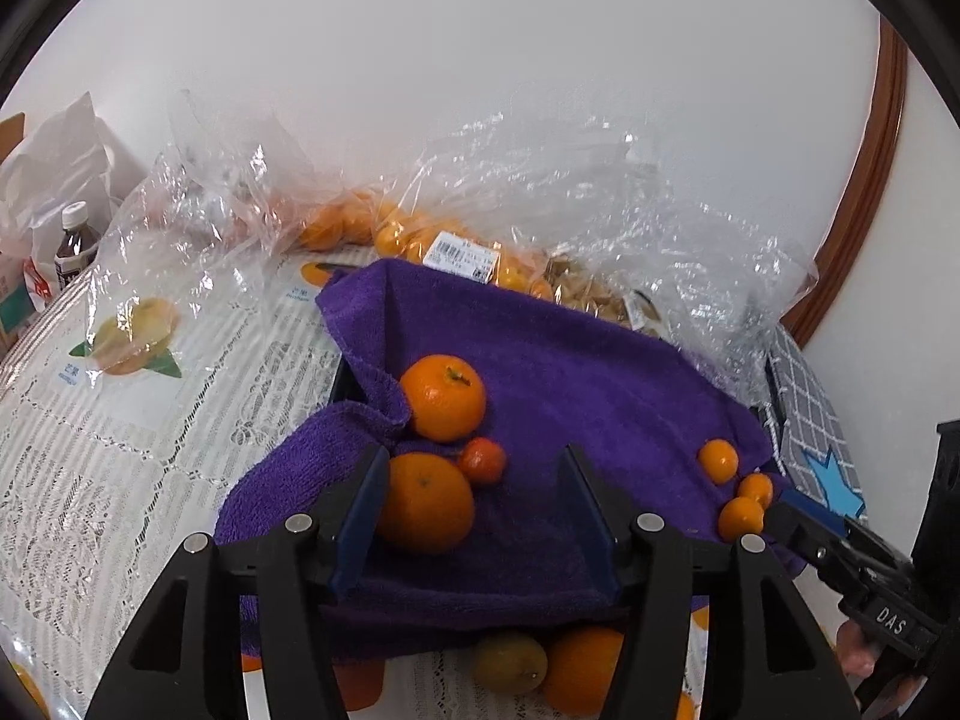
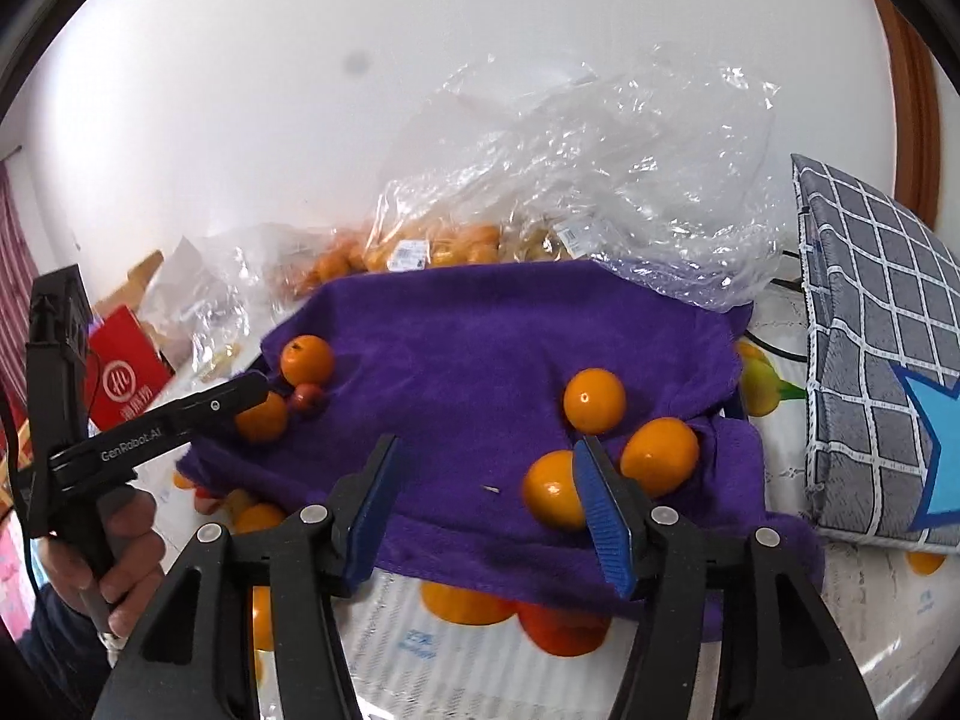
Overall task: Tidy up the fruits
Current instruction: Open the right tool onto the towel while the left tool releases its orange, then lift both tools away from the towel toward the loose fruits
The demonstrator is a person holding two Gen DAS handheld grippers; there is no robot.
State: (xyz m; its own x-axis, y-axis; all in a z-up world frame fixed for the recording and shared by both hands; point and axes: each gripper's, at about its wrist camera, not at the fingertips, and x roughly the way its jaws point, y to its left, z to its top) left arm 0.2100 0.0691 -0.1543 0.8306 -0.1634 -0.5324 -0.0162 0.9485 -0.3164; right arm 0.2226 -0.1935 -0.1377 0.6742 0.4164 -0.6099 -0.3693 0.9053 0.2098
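Note:
A purple towel [image 1: 570,372] covers a tray and holds fruit. In the left wrist view two large oranges [image 1: 443,397] [image 1: 425,503] and a small reddish fruit [image 1: 483,461] lie at its left; three small kumquats [image 1: 718,461] lie at its right. My left gripper [image 1: 474,516] is open, its left finger beside the nearer orange. In the right wrist view my right gripper [image 2: 486,498] is open over the towel [image 2: 480,330], its right finger between two kumquats [image 2: 553,491] [image 2: 660,456]; a third [image 2: 594,401] lies behind. The left gripper's tip shows by the oranges [image 2: 307,360].
Clear plastic bags [image 1: 600,180] with packed oranges [image 1: 396,234] stand behind the towel. A grey checked box [image 2: 882,348] sits at the right. A bottle [image 1: 75,246] and white bag stand far left. Printed fruit pictures mark the lace tablecloth [image 1: 138,336]. A red box [image 2: 123,372] is at left.

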